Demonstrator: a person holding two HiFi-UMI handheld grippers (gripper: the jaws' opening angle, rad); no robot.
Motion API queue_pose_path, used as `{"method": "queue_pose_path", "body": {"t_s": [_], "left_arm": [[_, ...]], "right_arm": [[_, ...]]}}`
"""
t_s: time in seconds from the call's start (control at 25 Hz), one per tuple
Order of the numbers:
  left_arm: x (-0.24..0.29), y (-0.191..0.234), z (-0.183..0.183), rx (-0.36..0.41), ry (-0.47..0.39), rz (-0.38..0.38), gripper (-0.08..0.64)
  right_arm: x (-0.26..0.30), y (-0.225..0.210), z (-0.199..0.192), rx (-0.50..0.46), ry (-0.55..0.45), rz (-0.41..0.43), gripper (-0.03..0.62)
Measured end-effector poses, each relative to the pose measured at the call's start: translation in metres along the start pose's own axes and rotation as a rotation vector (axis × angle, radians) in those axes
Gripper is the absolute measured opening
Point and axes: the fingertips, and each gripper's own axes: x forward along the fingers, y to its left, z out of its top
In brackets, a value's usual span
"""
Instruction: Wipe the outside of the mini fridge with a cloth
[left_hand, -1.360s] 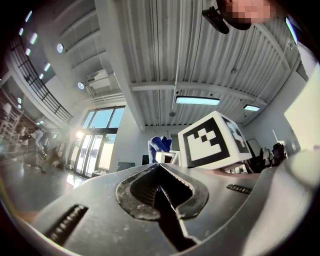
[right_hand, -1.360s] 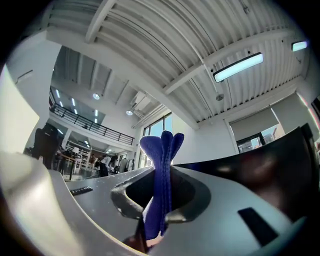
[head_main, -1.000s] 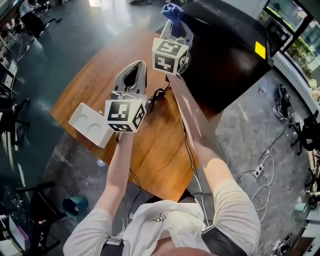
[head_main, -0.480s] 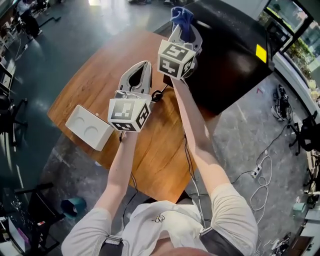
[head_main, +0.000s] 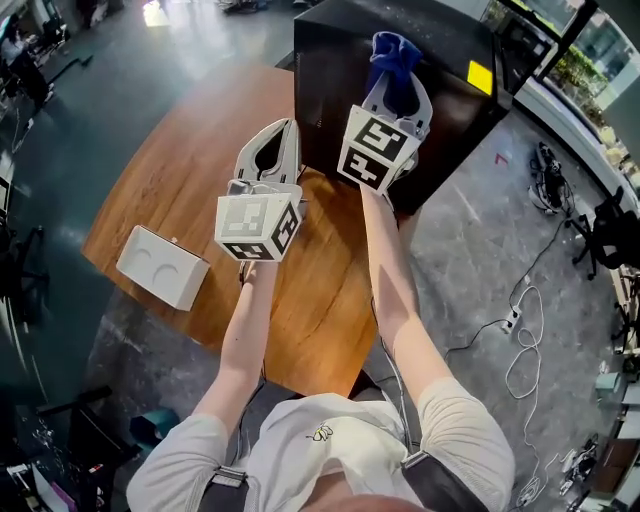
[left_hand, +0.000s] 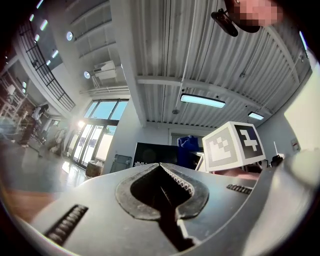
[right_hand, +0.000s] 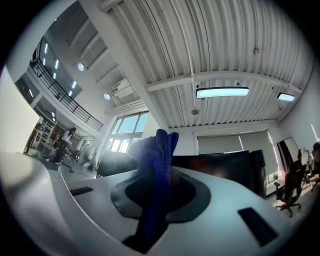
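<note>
The black mini fridge (head_main: 440, 60) stands at the far right of the round wooden table (head_main: 180, 170). My right gripper (head_main: 397, 62) is raised over the fridge's top, shut on a blue cloth (head_main: 393, 70) that sticks out past the jaw tips. In the right gripper view the blue cloth (right_hand: 156, 185) is pinched between the jaws, with the fridge (right_hand: 220, 167) dark behind it. My left gripper (head_main: 270, 150) hovers over the table left of the fridge, shut and holding nothing. The left gripper view has the jaws (left_hand: 162, 167) meeting, the fridge (left_hand: 155, 152) far beyond.
A white box (head_main: 160, 266) with two round dents lies near the table's left edge. A yellow sticker (head_main: 480, 77) marks the fridge top. Cables and a power strip (head_main: 515, 320) trail over the grey floor on the right. Office chairs stand at the far left.
The view has shifted so the fridge is closer to the centre. My right gripper with the blue cloth has moved further over the fridge's top. The left gripper has stayed about where it was.
</note>
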Motion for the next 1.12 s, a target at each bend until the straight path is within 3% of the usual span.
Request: {"method": "queue_pose_path", "body": {"t_s": [0.24,0.48,0.88,1.12], "left_arm": [[0.01,-0.022,-0.001,-0.023,-0.006,-0.015,0.005],[0.015,-0.041,-0.002,-0.002,-0.002,-0.051,0.005],[0.025,-0.051,-0.006,0.0,0.014,-0.073,0.005],[0.031,-0.055,-0.01,0.016,0.025,-0.088,0.005]], "right_arm": [[-0.017,-0.058,0.002,-0.043,-0.011,-0.05,0.062],[-0.032,-0.098,0.002,-0.024,-0.02,-0.114,0.062],[-0.05,-0.151,-0.001,-0.025,-0.029,-0.208,0.061],[-0.05,-0.166,-0.004,-0.066,-0.048,-0.224,0.062]]}}
